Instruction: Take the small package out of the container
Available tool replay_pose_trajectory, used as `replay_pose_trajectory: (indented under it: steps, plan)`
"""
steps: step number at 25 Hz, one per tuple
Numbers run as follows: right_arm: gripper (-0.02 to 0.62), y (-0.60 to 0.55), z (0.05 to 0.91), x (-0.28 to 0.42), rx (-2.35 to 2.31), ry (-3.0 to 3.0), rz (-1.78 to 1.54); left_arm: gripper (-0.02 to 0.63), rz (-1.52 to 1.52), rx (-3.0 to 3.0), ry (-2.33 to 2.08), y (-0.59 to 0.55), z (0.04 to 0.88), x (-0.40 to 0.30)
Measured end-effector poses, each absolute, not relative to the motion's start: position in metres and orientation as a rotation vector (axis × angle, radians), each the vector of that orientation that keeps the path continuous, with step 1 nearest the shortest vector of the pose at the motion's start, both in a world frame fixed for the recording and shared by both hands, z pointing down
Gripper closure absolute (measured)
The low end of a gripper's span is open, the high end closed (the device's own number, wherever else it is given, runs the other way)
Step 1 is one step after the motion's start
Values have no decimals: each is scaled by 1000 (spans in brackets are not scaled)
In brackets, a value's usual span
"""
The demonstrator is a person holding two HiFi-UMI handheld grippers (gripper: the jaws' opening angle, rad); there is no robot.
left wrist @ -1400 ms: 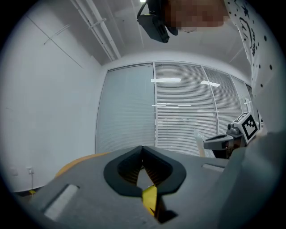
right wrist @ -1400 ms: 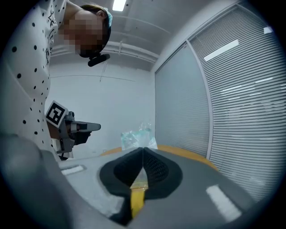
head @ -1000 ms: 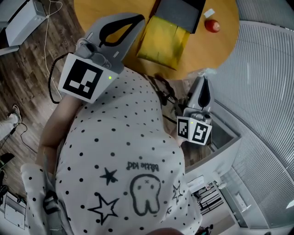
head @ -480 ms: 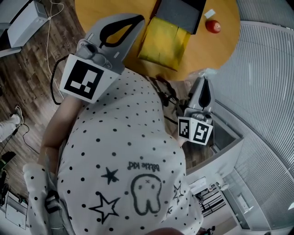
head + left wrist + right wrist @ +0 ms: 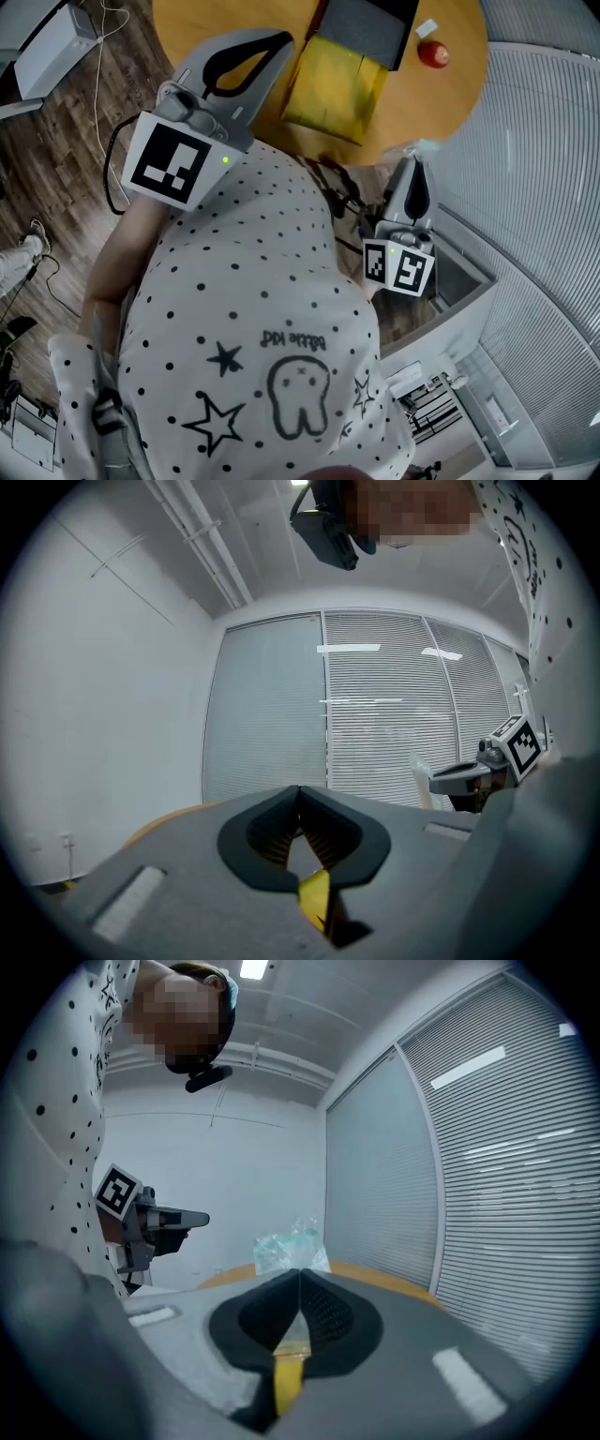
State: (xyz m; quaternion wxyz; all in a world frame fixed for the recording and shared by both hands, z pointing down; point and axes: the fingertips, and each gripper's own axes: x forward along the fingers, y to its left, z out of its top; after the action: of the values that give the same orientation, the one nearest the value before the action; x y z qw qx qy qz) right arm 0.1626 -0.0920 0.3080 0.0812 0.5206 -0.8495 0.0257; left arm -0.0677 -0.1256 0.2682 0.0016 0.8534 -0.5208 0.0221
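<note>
My right gripper [image 5: 417,164] hangs off the near edge of the round wooden table [image 5: 441,94], below the tabletop's rim. It is shut on a small clear crinkled plastic package [image 5: 419,148], which sticks out past the closed tips [image 5: 286,1244] in the right gripper view. My left gripper [image 5: 284,37] is held over the table's left part, shut and holding nothing [image 5: 299,789]. A dark grey container [image 5: 370,23] lies at the table's far side, with a yellow padded bag [image 5: 333,84] reaching out of it toward me.
A small red round object [image 5: 433,53] and a white scrap [image 5: 427,26] lie on the table at the right. My spotted shirt [image 5: 253,337] fills the lower head view. Cables [image 5: 112,178] trail on the wood floor at left. A grey cabinet [image 5: 459,281] and slatted blinds [image 5: 544,169] stand at right.
</note>
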Motion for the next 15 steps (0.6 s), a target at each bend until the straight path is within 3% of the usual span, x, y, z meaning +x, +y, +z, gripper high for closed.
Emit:
replay_pose_trajectory:
  steps: [15]
  plan:
    - [591,-89,310,153,1531,-2534,94,603,53,2699,-1612,-122,265,-66]
